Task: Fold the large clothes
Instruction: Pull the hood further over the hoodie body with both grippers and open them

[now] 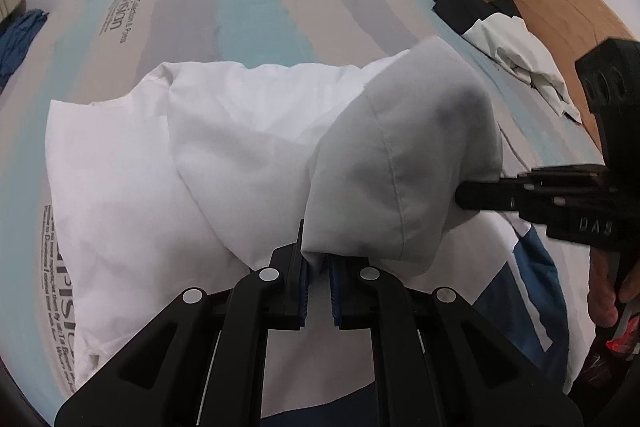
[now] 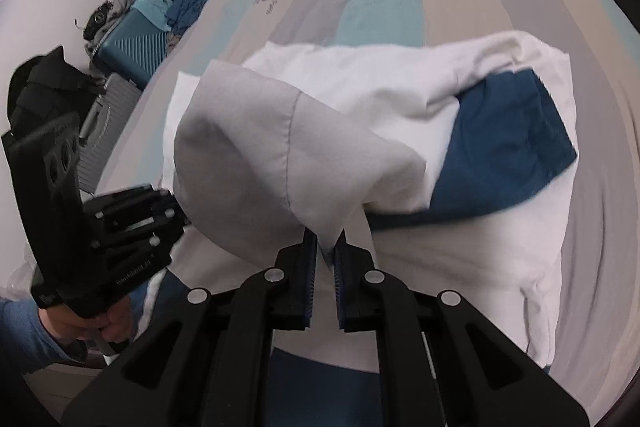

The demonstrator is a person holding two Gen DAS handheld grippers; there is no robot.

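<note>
- The left gripper [image 1: 318,279] has its fingers [image 1: 298,287] drawn narrow on a corner of the white garment [image 1: 224,147], the cloth pinched between the blue pads.
- The right gripper [image 2: 327,277] does the same on its side: fingers [image 2: 308,283] narrow, with a fold of the same garment caught between them.
- Between the two grips a grey-shadowed flap of the garment hangs raised above the rest, so the step in hand looks like carrying one edge over to make a fold.
- The body of the garment, white with a dark blue panel [image 2: 508,147], lies spread on the bed [image 1: 256,11], on a striped sheet.
- The next move likely calls for both grippers to travel together toward the far edge, keeping the flap taut, then lower it flat before letting go.
- Farther off, other clothes [image 1: 516,59] lie heaped at the bed's edge, well apart from the work.
</note>
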